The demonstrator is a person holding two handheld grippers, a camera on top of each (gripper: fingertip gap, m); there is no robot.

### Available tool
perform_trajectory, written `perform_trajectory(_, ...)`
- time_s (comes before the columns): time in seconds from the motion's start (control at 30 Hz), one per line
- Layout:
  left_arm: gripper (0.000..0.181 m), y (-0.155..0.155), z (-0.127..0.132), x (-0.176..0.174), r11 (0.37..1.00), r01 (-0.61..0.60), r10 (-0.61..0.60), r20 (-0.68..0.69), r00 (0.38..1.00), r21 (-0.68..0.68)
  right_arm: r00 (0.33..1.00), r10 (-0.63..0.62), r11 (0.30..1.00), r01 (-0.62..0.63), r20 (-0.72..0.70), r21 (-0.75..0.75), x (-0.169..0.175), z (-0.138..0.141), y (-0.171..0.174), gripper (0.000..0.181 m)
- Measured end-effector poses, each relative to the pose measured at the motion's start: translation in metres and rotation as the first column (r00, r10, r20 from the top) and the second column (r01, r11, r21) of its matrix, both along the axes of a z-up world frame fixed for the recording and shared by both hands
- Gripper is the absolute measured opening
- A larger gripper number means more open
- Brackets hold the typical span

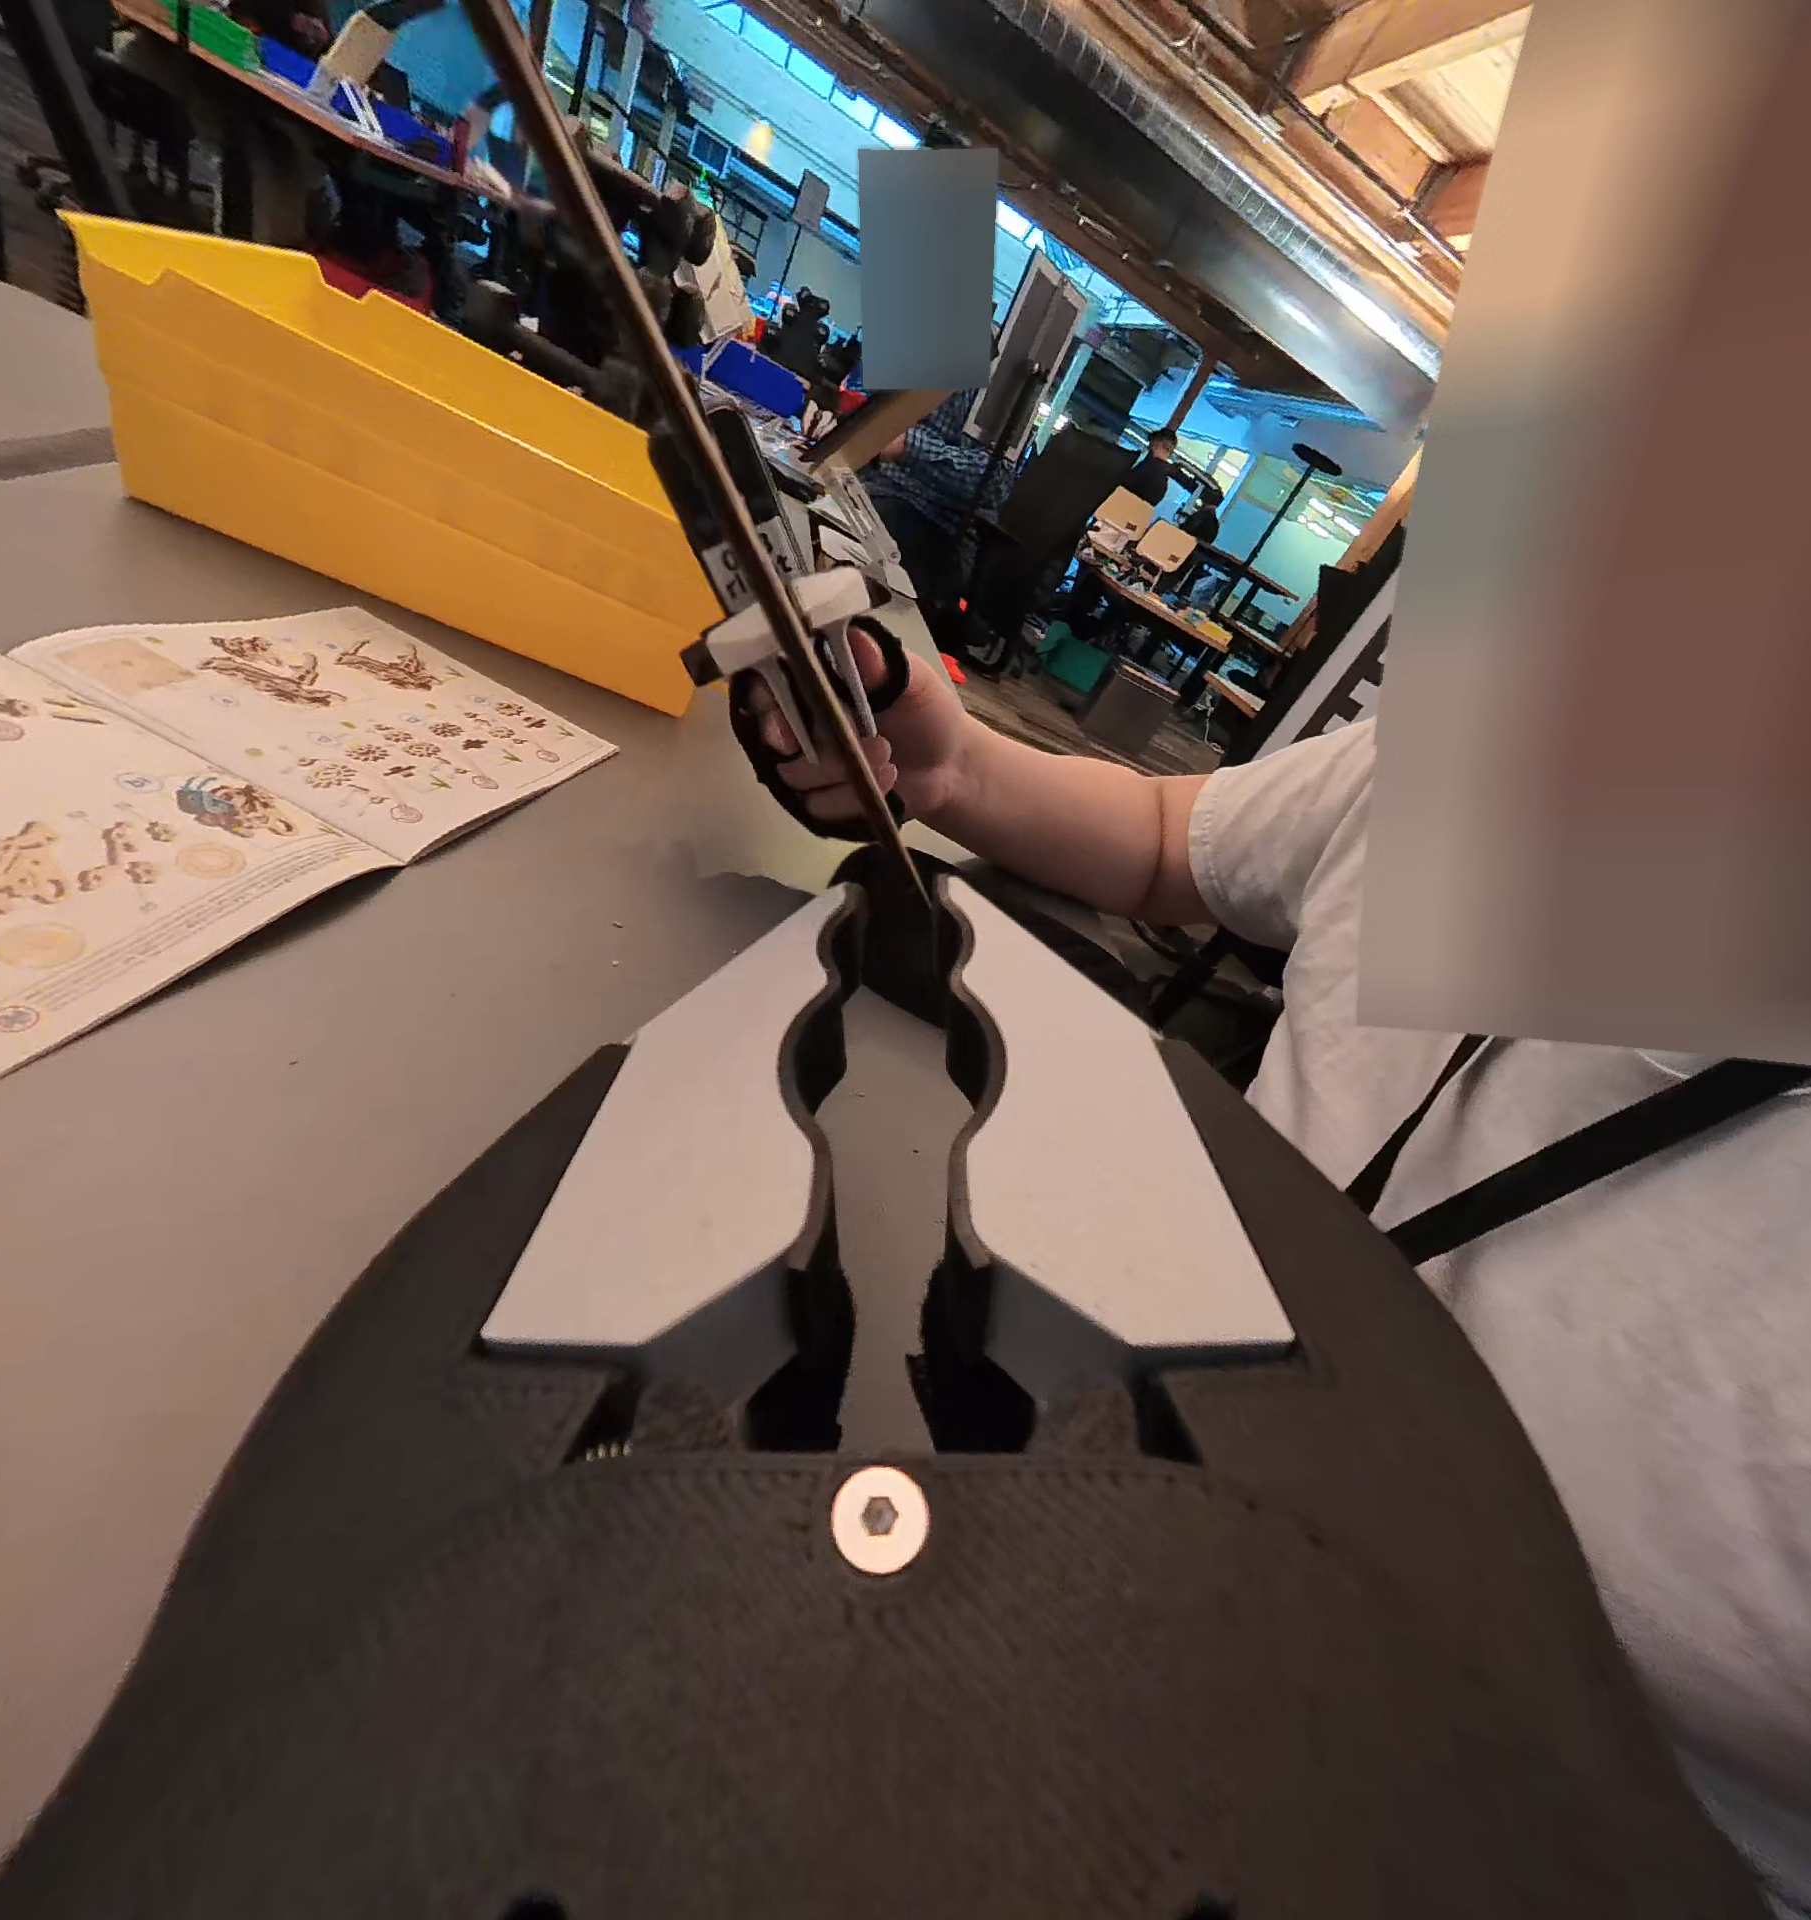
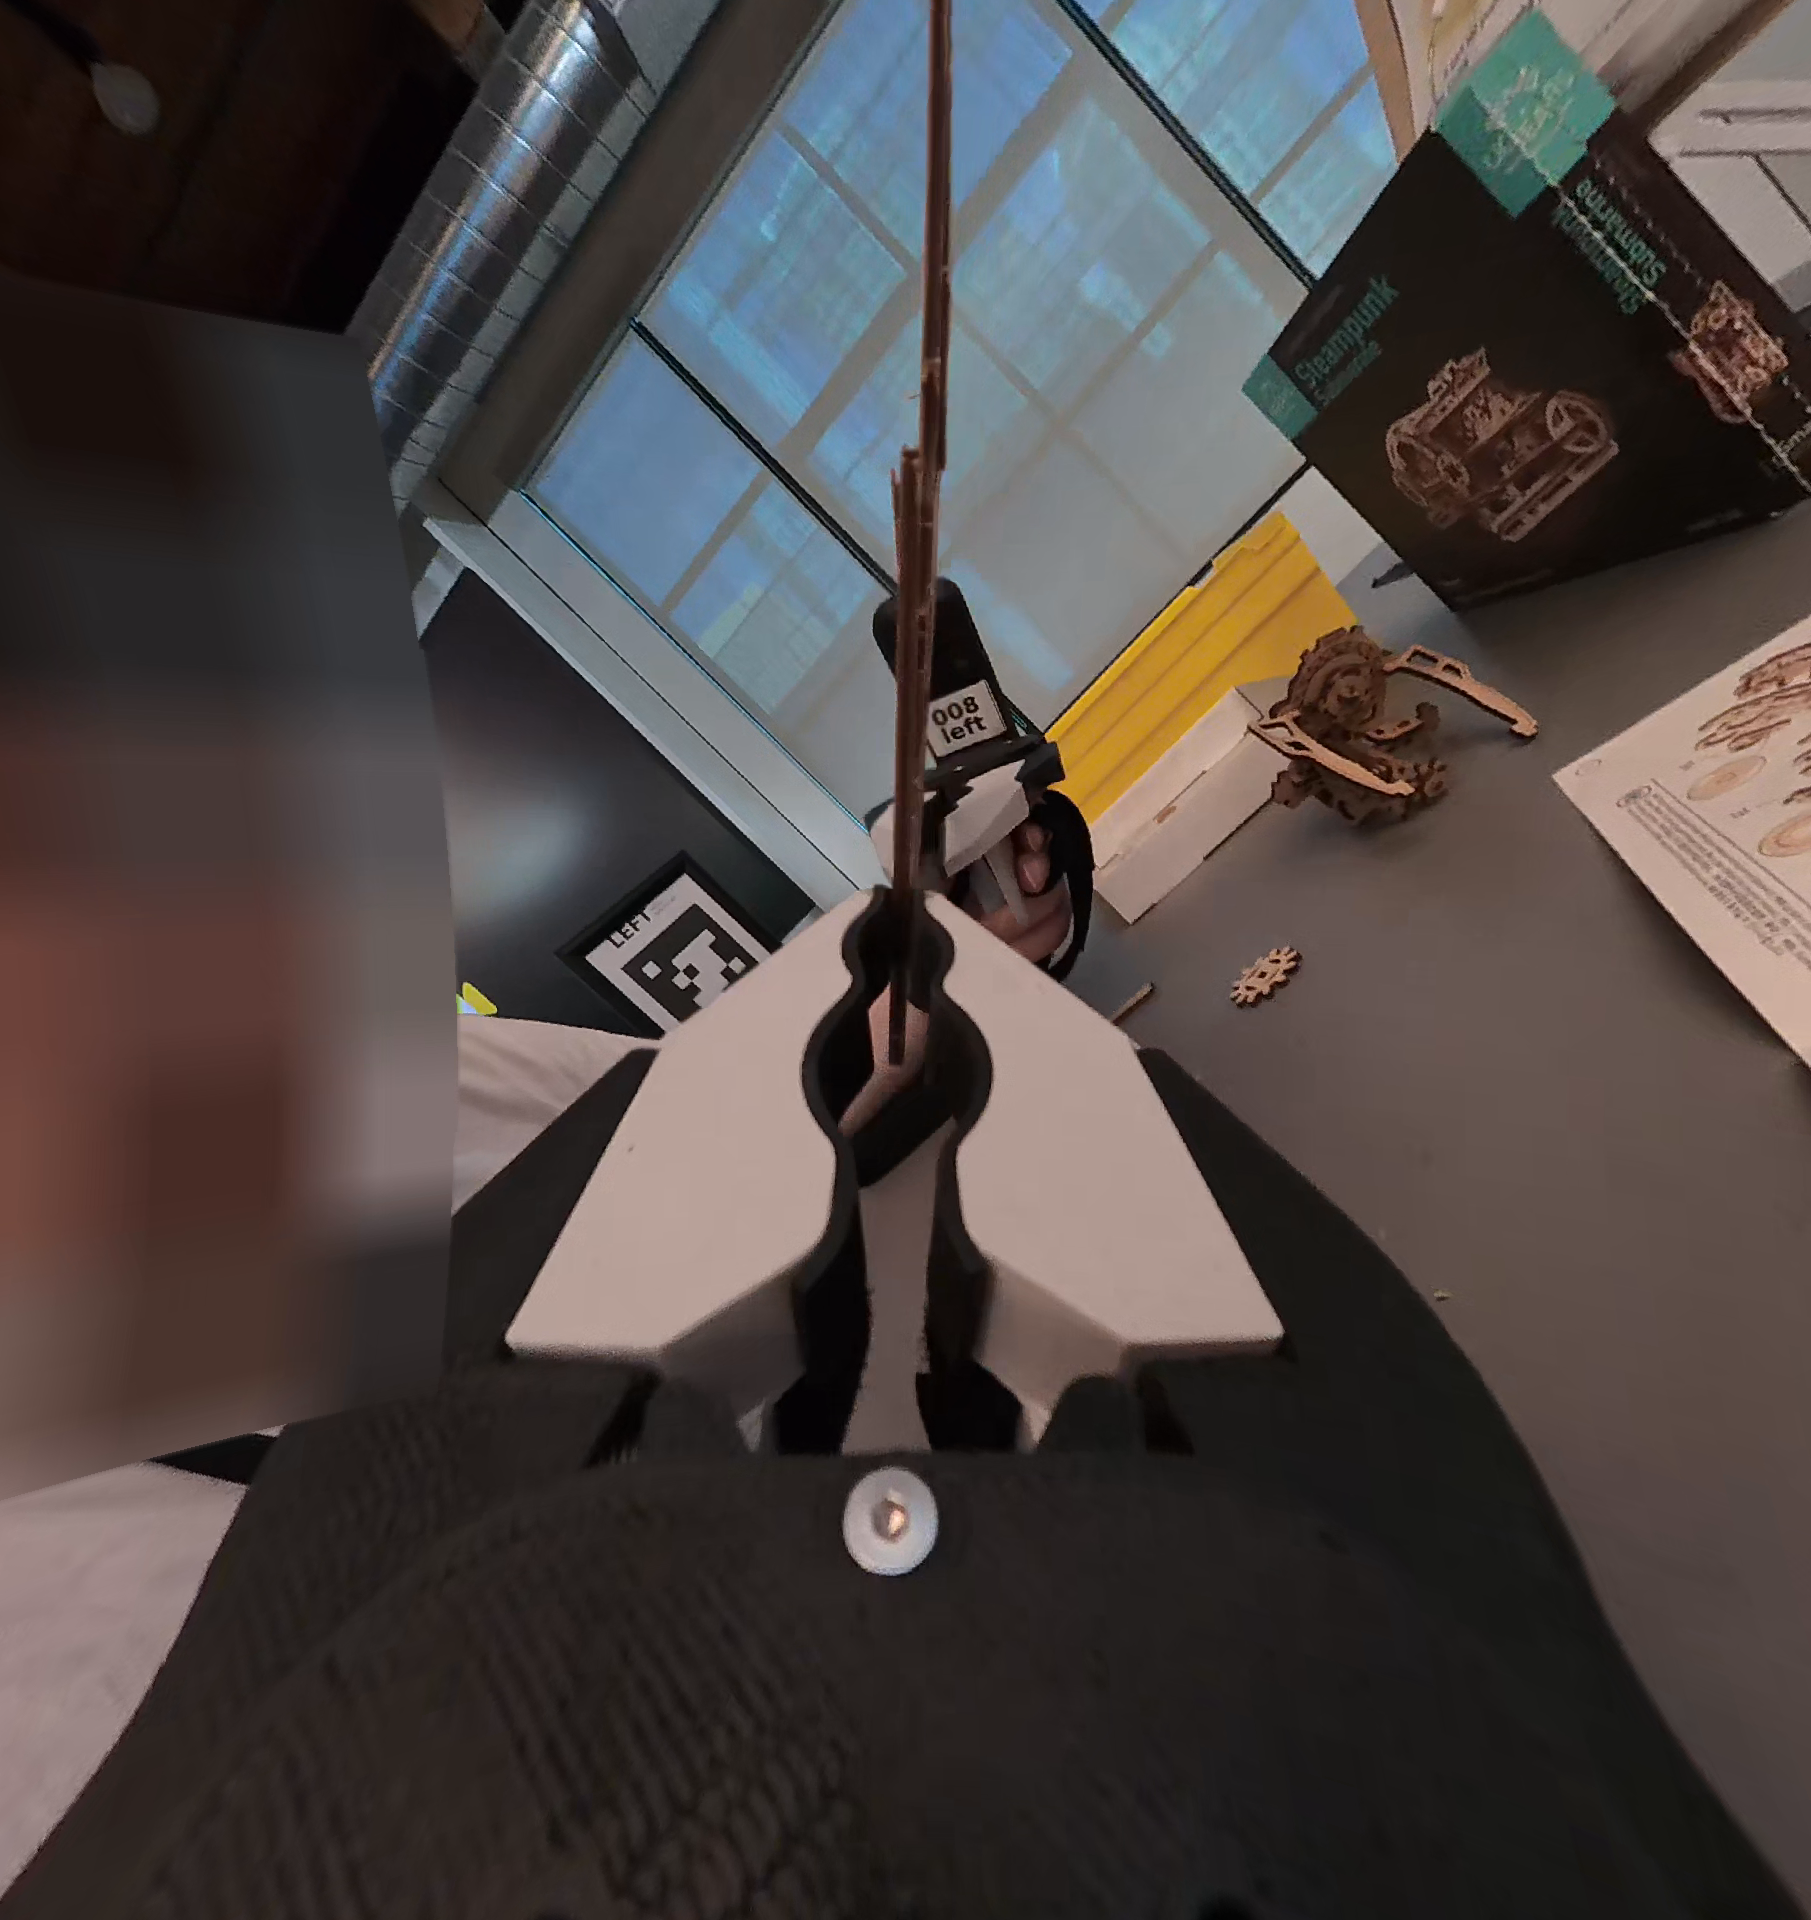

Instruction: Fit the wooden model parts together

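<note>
In the left wrist view my left gripper [image 1: 899, 904] is shut on the bottom edge of a thin dark wooden sheet [image 1: 672, 395], seen edge-on and slanting up to the left. In the right wrist view my right gripper [image 2: 899, 914] is shut on a thin wooden sheet [image 2: 932, 312], seen edge-on and rising straight up, with a shorter strip against it. It looks like the same sheet, held from both sides. Each view shows the other gripper in a hand just behind the sheet. A part-built wooden model [image 2: 1348, 738] and a small loose gear [image 2: 1265, 977] lie on the grey table [image 2: 1452, 1091].
A yellow bin [image 1: 361, 436] stands at the back of the table. An open instruction booklet [image 1: 205, 769] lies to the left; it also shows in the right wrist view [image 2: 1763, 852]. A dark kit box [image 2: 1566, 343] and a white flat box [image 2: 1171, 800] stand behind the model. A person in a white shirt [image 1: 1607, 1351] is close. Left tips to right tips: about 12 centimeters. Measured from the fingertips, the part-built wooden model [image 2: 1348, 738] is 20 centimeters or so from the left gripper and 25 centimeters from the right.
</note>
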State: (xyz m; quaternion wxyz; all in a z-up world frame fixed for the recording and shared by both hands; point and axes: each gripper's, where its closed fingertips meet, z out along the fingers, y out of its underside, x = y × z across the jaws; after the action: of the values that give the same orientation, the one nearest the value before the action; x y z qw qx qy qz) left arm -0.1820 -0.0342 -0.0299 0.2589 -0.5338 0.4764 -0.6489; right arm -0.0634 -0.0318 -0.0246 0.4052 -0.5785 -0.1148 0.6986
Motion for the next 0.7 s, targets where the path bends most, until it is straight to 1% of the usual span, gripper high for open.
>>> perform_trajectory(0.17, 0.006, -0.0006, 0.0049, -0.0031, 1.000, 0.002, -0.002, 0.028, 1.000, 0.012, 1.000, -0.012, 1.000, 0.012, 0.011, 0.028, 0.0025, 0.0031, -0.0002, 0.000)
perform_trajectory(0.33, 0.004, -0.0002, 0.0031, -0.0028, 1.000, -0.003, 0.002, 0.020, 1.000, 0.017, 0.999, -0.015, 0.999, 0.013, 0.040, 0.049, -0.0001, 0.0014, -0.0013, 0.000)
perform_trajectory(0.6, 0.004, -0.0011, 0.0016, -0.0022, 1.000, -0.002, 0.002, 0.015, 1.000, 0.028, 0.997, -0.029, 0.997, 0.023, 0.068, 0.075, -0.0007, 0.0011, -0.0016, 0.000)
perform_trajectory(0.7, 0.009, -0.0015, 0.0021, -0.0009, 1.000, -0.001, 0.001, 0.018, 1.000, 0.013, 0.997, -0.026, 0.997, 0.019, 0.080, 0.079, -0.0030, 0.0004, -0.0025, 0.000)
